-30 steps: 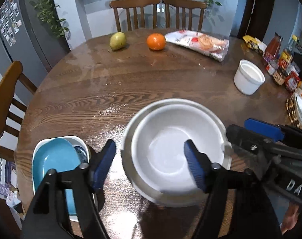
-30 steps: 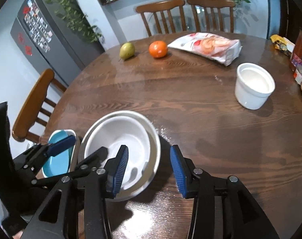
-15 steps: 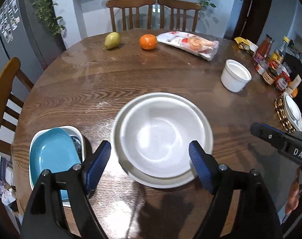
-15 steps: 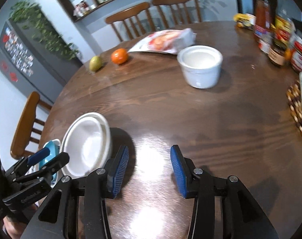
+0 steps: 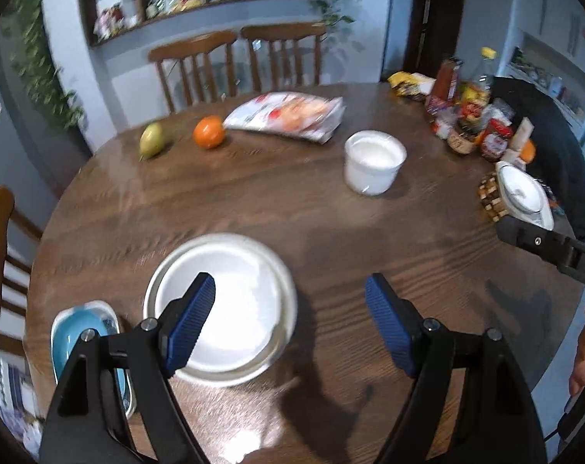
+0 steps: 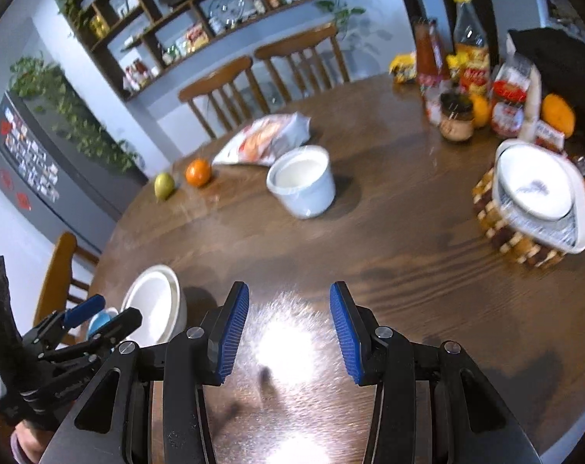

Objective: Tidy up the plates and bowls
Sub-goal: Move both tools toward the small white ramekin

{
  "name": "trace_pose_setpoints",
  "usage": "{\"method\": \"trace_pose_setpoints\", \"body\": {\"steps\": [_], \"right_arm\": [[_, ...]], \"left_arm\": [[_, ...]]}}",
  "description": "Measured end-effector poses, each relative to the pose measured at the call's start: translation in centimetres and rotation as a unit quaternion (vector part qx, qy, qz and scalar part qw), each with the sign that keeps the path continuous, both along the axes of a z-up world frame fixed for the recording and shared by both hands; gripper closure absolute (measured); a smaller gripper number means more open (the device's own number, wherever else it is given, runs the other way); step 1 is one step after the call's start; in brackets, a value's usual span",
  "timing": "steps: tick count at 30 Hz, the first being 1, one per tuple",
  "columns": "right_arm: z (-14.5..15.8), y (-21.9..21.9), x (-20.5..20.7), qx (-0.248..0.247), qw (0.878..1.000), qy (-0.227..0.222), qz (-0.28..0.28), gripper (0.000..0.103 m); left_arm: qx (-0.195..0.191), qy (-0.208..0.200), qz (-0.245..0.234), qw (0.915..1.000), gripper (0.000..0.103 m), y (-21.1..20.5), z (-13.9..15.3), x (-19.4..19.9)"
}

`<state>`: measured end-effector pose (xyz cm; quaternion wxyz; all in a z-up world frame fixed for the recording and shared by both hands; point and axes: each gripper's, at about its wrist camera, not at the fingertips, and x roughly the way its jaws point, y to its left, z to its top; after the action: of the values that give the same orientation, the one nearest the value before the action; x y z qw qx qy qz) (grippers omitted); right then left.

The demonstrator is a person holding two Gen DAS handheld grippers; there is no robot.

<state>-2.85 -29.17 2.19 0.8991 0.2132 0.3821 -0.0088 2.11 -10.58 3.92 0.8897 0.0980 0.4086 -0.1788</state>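
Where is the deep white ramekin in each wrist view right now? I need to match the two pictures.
Left wrist: the white ramekin stands upper right of centre, beyond the left gripper.
Right wrist: the ramekin stands at upper centre, beyond the right gripper.
Shared landmark: the orange, left of the ramekin beside the pear.

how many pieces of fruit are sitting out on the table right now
4 that show: a pear beside an orange at the far edge, and two orange fruits among the jars at the right. Others may hide behind the jars.
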Motion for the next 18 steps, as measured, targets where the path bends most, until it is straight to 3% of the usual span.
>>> {"method": "trace_pose_setpoints", "body": {"steps": [10, 14, 18], "right_arm": [[6.3, -4.4, -0.3, -0.035, 0.998, -0.055, -0.018, 0.059], [8.4, -5.5, 0.8, -0.048, 0.996, -0.070, -0.013, 0.058], [10.5, -6.1, 2.5, -0.063, 0.994, -0.086, -0.004, 0.059]], "left_arm": [[-0.009, -0.070, -0.049, 0.9963, 0.022, -5.6, 7.6, 1.5], [-0.012, -0.108, -0.046, 0.9930, 0.022, -7.3, 10.9, 2.6], [-0.017, -0.139, -0.031, 0.9897, 0.016, -8.5, 13.5, 4.0]]}}
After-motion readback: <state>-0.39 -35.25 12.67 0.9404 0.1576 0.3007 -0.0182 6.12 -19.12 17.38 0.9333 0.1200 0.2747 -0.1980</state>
